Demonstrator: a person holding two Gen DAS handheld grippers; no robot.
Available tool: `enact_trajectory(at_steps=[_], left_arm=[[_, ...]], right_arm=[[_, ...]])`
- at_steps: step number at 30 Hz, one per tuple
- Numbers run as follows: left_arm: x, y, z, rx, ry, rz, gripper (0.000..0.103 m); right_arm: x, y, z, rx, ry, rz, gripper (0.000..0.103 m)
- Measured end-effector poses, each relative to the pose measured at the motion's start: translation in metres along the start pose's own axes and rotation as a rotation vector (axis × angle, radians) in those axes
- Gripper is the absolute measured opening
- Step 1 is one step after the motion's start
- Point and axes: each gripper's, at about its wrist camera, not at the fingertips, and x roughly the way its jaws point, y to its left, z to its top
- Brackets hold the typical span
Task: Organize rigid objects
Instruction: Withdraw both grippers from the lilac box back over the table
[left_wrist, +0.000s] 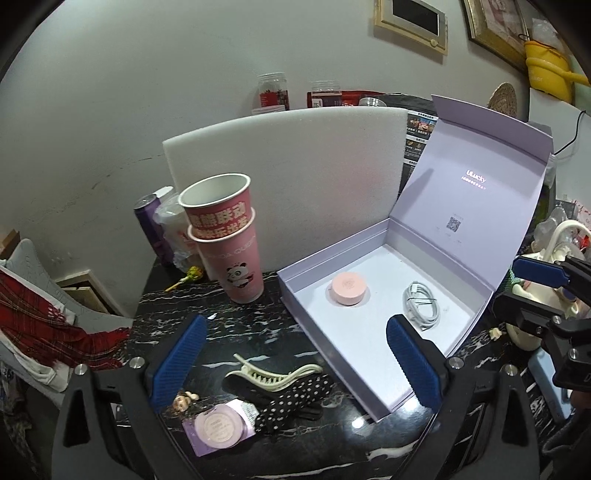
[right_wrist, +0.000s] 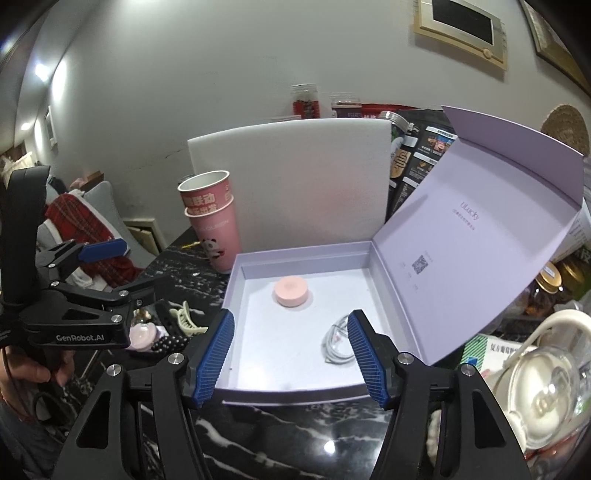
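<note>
Left tongs (left_wrist: 295, 363) hang spread and empty above my cream hair claw (left_wrist: 275, 376) at six o'clock (long axis crosswise); right tongs (right_wrist: 291, 360), also spread, face the lilac box (right_wrist: 236, 280).

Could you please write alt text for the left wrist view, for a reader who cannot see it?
An open lilac box on a dark marble table holds a pink round case and a coiled white cable. The open left hand-held gripper hovers over hair clips; stacked pink cups stand behind.

box (right_wrist: 236, 291) open above, raised lid (right_wrist: 480, 236) rightward
</note>
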Motion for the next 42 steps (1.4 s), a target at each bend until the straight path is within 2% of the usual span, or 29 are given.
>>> enact_trajectory(at_steps=[23, 32, 42], left_arm=[[-0.026, 0.025, -0.053, -0.115, 0.073, -0.009, 0.099], [-0.032, 0.038, -0.071, -0.151, 0.089, 0.010, 0.099], [-0.034, 0.069, -0.097, -0.252, 0.131, 0.005, 0.099]], right_arm=[[-0.010, 0.033, -0.027, 0.009, 0.001, 0.040, 0.064], [-0.005, 0.043, -0.039, 0.013, 0.027, 0.066, 0.064], [0.006, 0.066, -0.049, 0.008, 0.046, 0.141, 0.064]])
